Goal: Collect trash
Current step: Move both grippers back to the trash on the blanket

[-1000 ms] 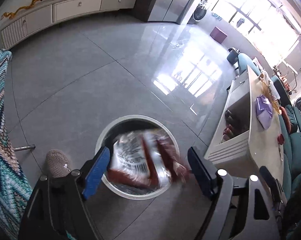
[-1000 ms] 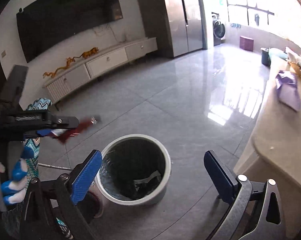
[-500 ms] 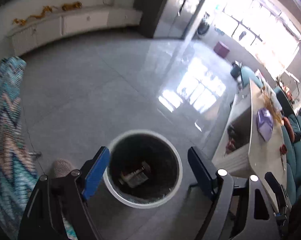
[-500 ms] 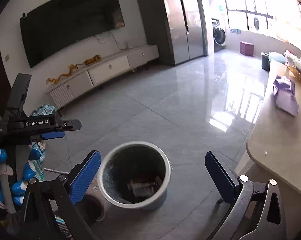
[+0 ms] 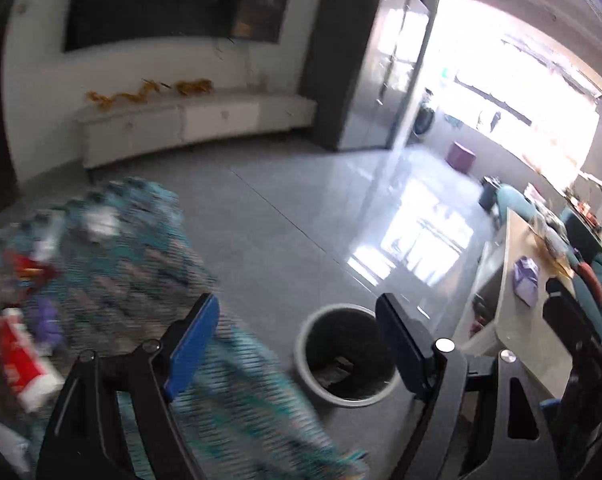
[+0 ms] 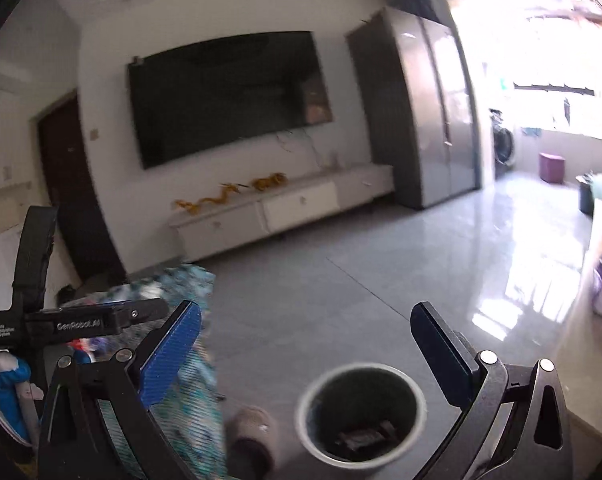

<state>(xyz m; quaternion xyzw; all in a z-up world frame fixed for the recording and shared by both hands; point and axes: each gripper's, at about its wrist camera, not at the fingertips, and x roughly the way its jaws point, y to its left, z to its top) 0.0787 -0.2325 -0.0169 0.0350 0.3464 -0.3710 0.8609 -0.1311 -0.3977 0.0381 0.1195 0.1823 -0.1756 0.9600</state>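
Both tongs, left (image 5: 297, 340) and right (image 6: 305, 352), gape empty above the bin (image 5: 343, 356), a wrapper already inside. More trash (image 5: 25, 364) lies on the blanket (image 5: 141, 280) left of the left tongs; fetching it looks next.

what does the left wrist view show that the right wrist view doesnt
Only the left wrist view shows litter on the teal zigzag blanket: a red and white wrapper, a red scrap and a purple scrap, all blurred.

Only the right wrist view shows the left tongs from the side, a slipper beside the bin, and the whole wall TV.

Both show the white-rimmed trash bin with a wrapper inside, the TV cabinet, and open, empty tongs, including the right tongs.
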